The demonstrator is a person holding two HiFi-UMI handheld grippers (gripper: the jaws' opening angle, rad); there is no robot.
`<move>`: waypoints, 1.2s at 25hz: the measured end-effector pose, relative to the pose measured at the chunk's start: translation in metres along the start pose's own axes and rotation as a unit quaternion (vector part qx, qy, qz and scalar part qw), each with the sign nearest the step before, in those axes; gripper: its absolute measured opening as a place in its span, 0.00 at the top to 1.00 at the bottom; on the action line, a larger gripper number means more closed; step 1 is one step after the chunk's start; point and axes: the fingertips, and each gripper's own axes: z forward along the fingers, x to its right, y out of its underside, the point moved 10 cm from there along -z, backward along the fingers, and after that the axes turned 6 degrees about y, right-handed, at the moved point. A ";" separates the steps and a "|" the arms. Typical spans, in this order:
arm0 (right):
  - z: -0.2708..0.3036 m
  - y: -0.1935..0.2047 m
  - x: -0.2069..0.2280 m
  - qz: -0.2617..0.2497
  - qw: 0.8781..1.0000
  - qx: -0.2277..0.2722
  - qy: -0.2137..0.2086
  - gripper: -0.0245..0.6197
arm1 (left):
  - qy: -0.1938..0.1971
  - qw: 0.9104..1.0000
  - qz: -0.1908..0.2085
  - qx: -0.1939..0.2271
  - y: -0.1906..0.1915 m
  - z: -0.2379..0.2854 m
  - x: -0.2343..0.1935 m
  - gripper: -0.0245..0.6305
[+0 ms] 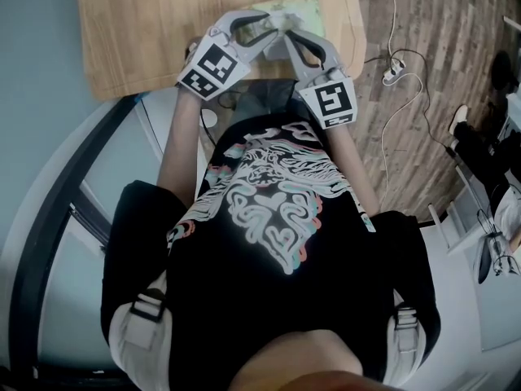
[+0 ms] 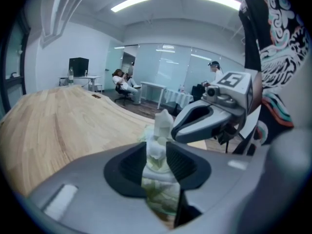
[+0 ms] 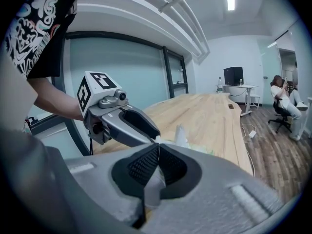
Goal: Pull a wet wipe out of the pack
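Your left forearm point(image 1: 181, 149) reaches forward from the body and a little inward, so the left gripper point(image 2: 157, 157) tilts down over the near edge of the wooden table point(image 1: 146, 31). Its marker cube point(image 1: 213, 68) faces up and carries only a black-and-white square code. Its jaws stand wide, and a white wet wipe point(image 2: 163, 126) rises upright in the gap between the ribbed pads, which do not pinch it. The wipe sticks up out of the greenish pack point(image 1: 299, 8), which lies flat on the table just under both sets of fingertips. The print on the pack is too blurred to read.

Your right gripper point(image 3: 157, 165) comes in from the other side, also tilted down, and its tips almost meet the left one's over the pack. Its pads are pressed together on a thin pale strip point(image 3: 155, 191); you cannot tell whether that is the pack's flap or its edge. Its cube point(image 1: 330, 100) also shows a square code.
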 end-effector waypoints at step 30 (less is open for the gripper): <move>0.015 -0.005 -0.007 -0.061 0.998 -0.023 -0.011 0.89 | 0.007 0.997 -0.083 -0.003 0.003 0.008 -0.007 0.95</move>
